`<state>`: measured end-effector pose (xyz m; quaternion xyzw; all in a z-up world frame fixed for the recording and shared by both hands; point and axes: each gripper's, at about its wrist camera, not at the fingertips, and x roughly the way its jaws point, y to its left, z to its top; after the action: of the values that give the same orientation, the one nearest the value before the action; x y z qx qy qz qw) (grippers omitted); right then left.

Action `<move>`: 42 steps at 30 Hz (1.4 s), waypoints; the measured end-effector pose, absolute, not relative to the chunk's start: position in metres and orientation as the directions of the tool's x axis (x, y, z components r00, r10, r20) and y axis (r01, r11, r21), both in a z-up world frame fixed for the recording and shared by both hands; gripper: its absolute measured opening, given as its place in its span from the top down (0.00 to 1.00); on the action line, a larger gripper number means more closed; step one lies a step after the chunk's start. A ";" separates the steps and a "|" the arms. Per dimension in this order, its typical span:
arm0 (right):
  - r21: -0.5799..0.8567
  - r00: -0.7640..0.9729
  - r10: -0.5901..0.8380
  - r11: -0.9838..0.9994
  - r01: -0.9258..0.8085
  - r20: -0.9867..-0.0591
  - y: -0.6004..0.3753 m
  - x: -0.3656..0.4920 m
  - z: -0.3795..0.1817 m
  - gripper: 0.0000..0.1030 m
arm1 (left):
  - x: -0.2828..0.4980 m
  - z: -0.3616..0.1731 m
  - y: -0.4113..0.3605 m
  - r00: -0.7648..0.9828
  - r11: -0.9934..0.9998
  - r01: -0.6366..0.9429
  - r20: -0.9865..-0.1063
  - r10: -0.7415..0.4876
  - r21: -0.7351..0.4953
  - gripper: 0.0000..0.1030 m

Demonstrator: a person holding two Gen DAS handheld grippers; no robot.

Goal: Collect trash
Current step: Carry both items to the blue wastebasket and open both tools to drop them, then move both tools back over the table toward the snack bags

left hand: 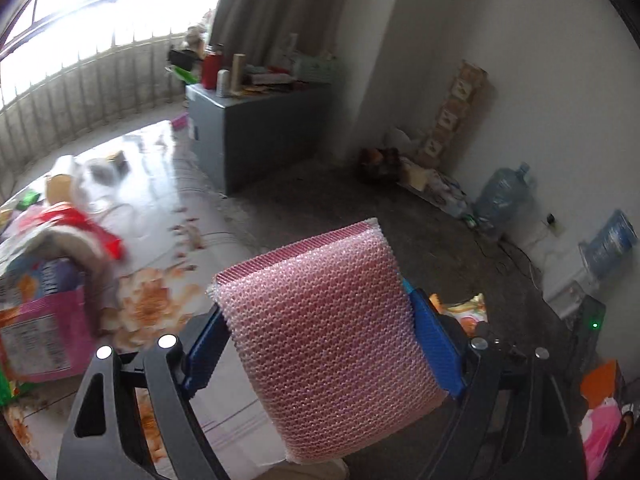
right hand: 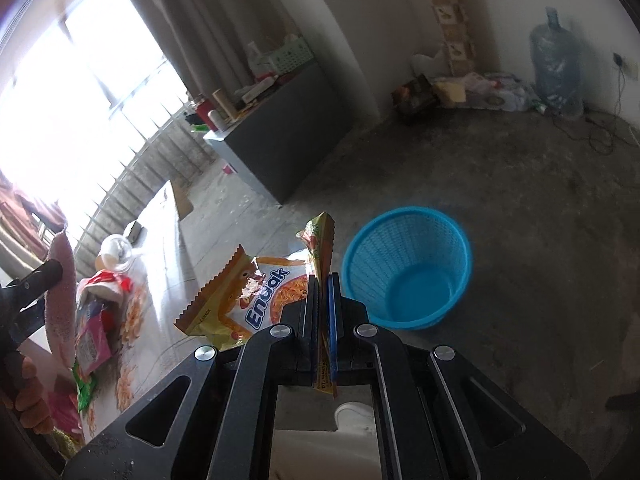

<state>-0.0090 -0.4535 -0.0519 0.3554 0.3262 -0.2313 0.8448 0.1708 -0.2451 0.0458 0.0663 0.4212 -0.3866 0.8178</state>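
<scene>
Table with floral cloth (right hand: 160, 280) lies left of right tongs (right hand: 322, 292). On it, further left: pile of snack wrappers (right hand: 94, 336), clear plastic cup (right hand: 116, 252) beyond them, small box (right hand: 134, 230) near far edge. Bare concrete floor (right hand: 520, 240) spreads ahead and right of same tongs; blue plastic basket (right hand: 408, 268) stands upright on it, just right of their tips.

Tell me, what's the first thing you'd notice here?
The pink bubble-wrap pad, huge and close, held in the left tongs. Then the bright blue basket standing empty on the grey floor, with a yellow snack wrapper pinched in the right tongs just beside it.
</scene>
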 end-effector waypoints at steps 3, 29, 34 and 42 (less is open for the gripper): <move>0.481 0.663 -0.135 0.585 0.653 -0.737 -0.479 -0.013 -0.079 0.97 | 0.173 0.023 -0.301 0.242 0.634 0.733 -0.777 -0.582 -0.247 0.19; 0.525 0.543 0.035 0.313 0.791 -0.839 -0.576 0.027 -0.246 0.51 | 0.237 -0.162 -0.485 -0.011 0.723 0.627 -0.931 -0.364 -0.290 0.06; 0.490 0.553 -0.055 0.396 0.776 -0.831 -0.550 -0.003 -0.203 0.40 | 0.214 -0.116 -0.455 0.001 0.620 0.709 -0.879 -0.477 -0.336 0.06; 0.364 0.592 -0.216 0.613 0.702 -0.777 -0.495 -0.040 -0.120 0.12 | 0.178 -0.043 -0.367 -0.085 0.511 0.705 -0.773 -0.628 -0.492 0.06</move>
<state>-0.0403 -0.4949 -0.1199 0.3410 0.3561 -0.2783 0.8243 0.1779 -0.3666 -0.0426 0.0350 0.5468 -0.4934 0.6756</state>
